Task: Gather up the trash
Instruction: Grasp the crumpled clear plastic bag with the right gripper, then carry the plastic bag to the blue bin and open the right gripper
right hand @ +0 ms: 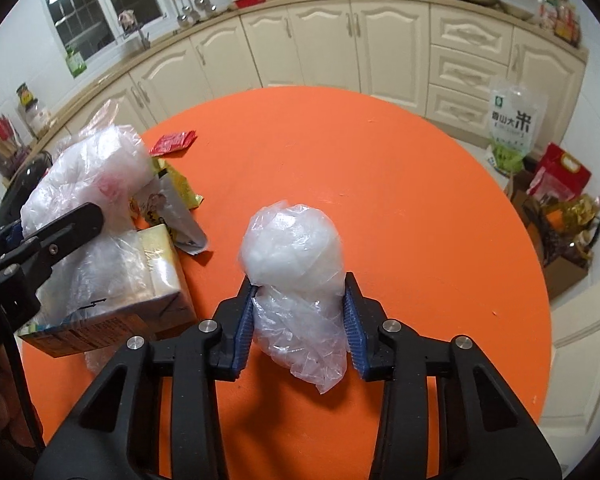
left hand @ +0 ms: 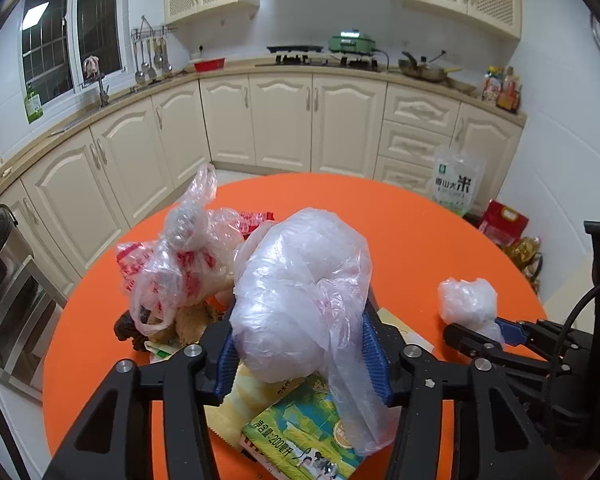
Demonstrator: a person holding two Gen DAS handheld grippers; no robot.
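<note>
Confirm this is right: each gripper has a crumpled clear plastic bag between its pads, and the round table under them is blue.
Wrong on the colour. The round table is orange, as the right wrist view shows. The rest holds: the left gripper has the large plastic bag between its pads, and the right gripper has the small plastic bag.

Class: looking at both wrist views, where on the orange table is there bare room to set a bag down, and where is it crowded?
Bare: the far half of the orange table toward the cabinets, and the right side beyond the small bag. Crowded: the left side, where the large bag, the printed bag, wrappers and the carton pile together.
</note>
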